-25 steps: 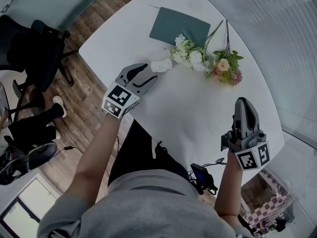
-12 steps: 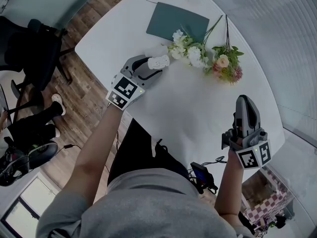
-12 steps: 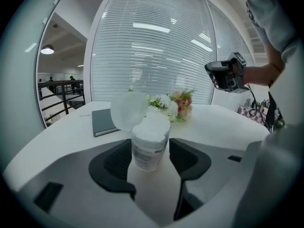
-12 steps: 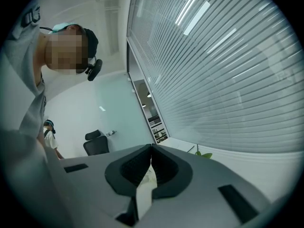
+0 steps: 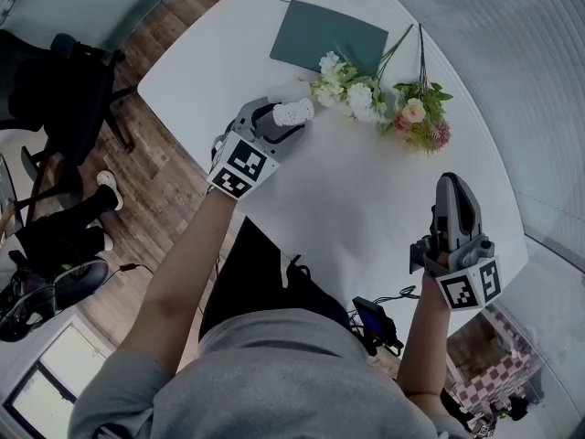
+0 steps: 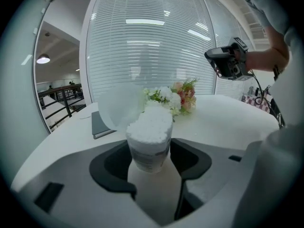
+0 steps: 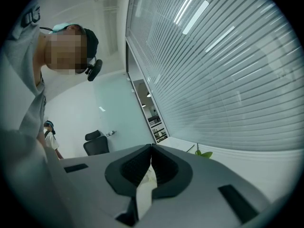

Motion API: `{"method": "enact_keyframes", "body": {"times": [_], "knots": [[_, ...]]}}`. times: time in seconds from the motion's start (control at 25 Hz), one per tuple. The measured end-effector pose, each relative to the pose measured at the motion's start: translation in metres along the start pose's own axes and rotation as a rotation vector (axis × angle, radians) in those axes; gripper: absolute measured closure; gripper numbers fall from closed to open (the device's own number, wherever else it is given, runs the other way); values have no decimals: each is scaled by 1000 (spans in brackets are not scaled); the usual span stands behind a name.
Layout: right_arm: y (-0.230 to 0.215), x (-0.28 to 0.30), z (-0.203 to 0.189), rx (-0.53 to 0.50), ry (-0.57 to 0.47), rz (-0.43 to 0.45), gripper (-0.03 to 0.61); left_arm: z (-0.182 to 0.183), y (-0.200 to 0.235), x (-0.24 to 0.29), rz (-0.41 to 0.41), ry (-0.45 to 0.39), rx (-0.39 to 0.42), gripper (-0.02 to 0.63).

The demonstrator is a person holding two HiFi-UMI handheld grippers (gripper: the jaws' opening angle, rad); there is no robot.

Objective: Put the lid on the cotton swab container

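Observation:
The cotton swab container (image 5: pixel 295 112) stands upright on the white table (image 5: pixel 366 218), near its left edge. It is a small clear tub (image 6: pixel 149 144) heaped with white swabs. Its translucent lid (image 6: pixel 118 106) stands flipped up behind it on the left. My left gripper (image 5: pixel 277 120) reaches around the tub; in the left gripper view the gripper (image 6: pixel 152 152) has the tub between its jaws. These jaws are opening and small gaps show on both sides. My right gripper (image 5: pixel 453 187) hangs over the table's right side, well away, with its jaws (image 7: pixel 151 148) shut on nothing.
A bunch of flowers (image 5: pixel 379 103) lies just beyond the tub, with a dark green notebook (image 5: pixel 329 39) behind it. Black office chairs (image 5: pixel 64 90) stand on the wooden floor left of the table. The table's left edge runs close beside my left gripper.
My left gripper has moved forward up the table until its jaws stand on either side of the tub. The right gripper has stayed where it was.

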State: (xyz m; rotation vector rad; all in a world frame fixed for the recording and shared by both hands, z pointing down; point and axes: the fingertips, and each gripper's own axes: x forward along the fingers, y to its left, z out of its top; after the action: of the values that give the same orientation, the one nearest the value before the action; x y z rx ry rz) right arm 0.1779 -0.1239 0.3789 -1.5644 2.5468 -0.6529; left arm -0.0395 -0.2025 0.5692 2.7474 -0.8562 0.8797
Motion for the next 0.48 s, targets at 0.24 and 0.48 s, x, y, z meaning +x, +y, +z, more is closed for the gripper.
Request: {"method": "enact_keyframes", "body": {"times": [0.24,0.48], "knots": [[1,0,9,-1,-24,-5,552,1,-6,-4,4,-8,33,367],[2,-6,21,-7,-59,-15,552,5,-16,-12,-38,-6,26,370]]}}
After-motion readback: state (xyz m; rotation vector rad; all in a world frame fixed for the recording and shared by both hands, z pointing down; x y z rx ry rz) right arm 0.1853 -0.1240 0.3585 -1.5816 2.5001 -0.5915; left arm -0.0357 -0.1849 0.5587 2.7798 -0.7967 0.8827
